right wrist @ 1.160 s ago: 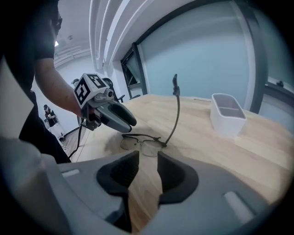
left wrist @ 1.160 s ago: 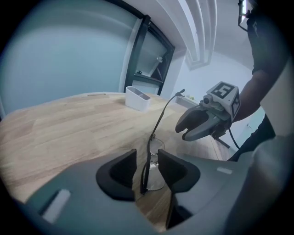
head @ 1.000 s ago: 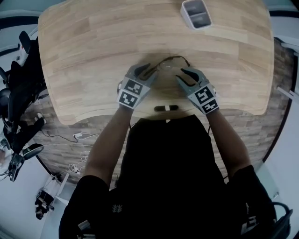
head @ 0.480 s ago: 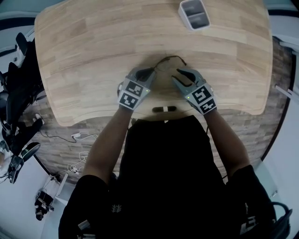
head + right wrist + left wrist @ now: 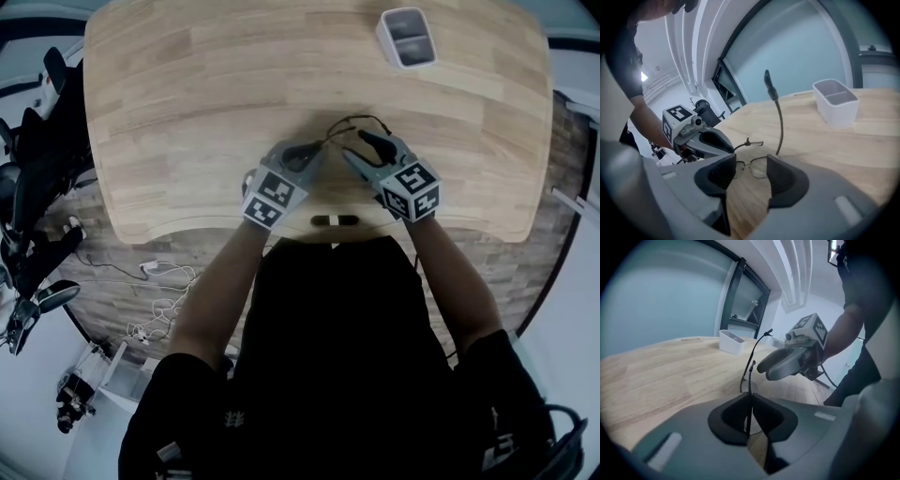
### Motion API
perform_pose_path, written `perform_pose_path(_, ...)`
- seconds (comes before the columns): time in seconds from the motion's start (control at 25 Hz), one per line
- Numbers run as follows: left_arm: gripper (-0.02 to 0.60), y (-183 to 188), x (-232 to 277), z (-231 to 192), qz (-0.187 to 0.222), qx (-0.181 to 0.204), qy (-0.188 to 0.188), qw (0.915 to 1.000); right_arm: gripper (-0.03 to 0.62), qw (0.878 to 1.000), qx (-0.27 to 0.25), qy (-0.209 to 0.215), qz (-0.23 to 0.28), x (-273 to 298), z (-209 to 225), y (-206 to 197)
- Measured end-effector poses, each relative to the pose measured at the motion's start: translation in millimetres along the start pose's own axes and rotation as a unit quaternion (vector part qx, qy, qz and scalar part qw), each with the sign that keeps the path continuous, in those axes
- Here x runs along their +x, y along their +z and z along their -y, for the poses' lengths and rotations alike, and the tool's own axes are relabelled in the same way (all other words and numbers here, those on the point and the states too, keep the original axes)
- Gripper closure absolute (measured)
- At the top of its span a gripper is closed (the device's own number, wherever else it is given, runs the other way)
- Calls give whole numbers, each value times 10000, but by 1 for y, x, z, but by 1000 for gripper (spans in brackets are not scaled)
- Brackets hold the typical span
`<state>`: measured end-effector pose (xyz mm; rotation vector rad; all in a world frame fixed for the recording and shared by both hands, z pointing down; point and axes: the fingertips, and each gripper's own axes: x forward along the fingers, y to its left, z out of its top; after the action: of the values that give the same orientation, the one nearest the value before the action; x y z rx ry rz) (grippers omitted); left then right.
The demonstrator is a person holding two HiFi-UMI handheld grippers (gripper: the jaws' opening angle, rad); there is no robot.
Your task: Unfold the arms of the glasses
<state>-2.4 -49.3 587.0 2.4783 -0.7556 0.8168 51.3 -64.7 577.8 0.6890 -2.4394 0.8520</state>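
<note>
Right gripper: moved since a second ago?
Yes, slightly: the right gripper has edged away from the near edge of the table, toward the tray. Its jaws have just been opening, gripping nothing.

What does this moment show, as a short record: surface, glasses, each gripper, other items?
surface: wooden table
glasses: glasses near the table's near edge, one arm sticking up
left gripper: left gripper has just closed; shut on a thin part of the glasses
right gripper: right gripper has just opened; jaws apart, gripping nothing, lenses just beyond them
other: white container near the far edge
</note>
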Motion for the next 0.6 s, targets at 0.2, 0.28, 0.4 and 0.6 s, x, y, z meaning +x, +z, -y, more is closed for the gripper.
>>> perform_pose_path(0.2,549,-2,-6,3,104,1,1,9999,395,9999,-48,71,82,9,-7,9)
perform_pose_path(0.28,549,-4,-7,5,119,-6,-4,9999,395,9998,-66,108,157,10,-10,14)
perform_pose_path(0.4,549,-6,-10,5,139,2,2,9999,395,9991,-175,158,342,10,-17,26)
perform_pose_path(0.6,547,-7,-14,5,195,-8,33,9998,395,9984,-239,293,423,8,-29,34)
